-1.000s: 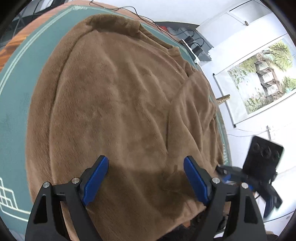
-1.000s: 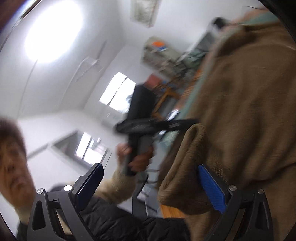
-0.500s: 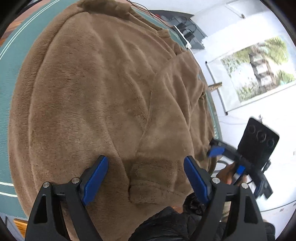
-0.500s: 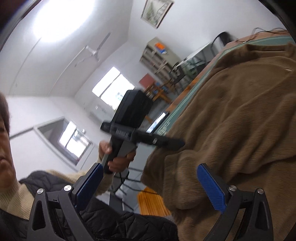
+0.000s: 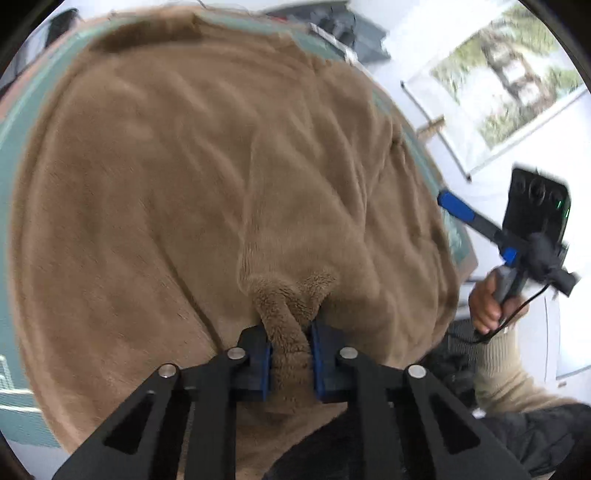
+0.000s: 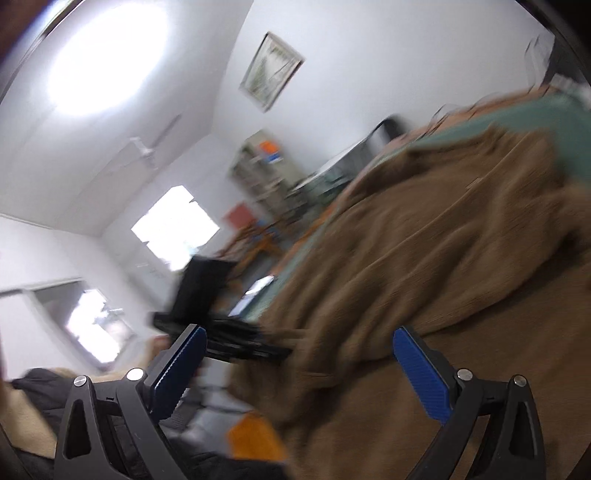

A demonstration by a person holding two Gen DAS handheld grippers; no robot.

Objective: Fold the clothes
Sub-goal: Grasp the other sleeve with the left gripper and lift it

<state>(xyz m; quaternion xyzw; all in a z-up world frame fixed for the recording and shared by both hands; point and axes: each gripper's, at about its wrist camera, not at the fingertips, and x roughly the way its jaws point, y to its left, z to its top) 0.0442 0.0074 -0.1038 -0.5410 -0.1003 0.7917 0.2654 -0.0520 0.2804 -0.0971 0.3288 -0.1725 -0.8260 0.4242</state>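
Observation:
A brown fleece garment (image 5: 184,192) lies spread over a teal table cover (image 5: 11,122). My left gripper (image 5: 290,350) is shut on the cuff of its folded sleeve (image 5: 288,321) at the near edge. My right gripper (image 6: 295,365) is open and empty, held off the table's right side near the garment's edge (image 6: 424,266); it also shows in the left wrist view (image 5: 480,225). The right wrist view is motion-blurred. The left gripper shows there as a dark blurred shape (image 6: 214,325).
The teal cover's edge (image 5: 454,236) runs along the right. A landscape painting (image 5: 509,66) hangs on the white wall beyond. Cables and a power strip (image 5: 343,33) lie at the table's far end. My dark jacket (image 5: 535,439) is at the near edge.
My left gripper has closed on the sleeve cuff, which it was straddling open half a second ago. My right gripper has swung, staying open.

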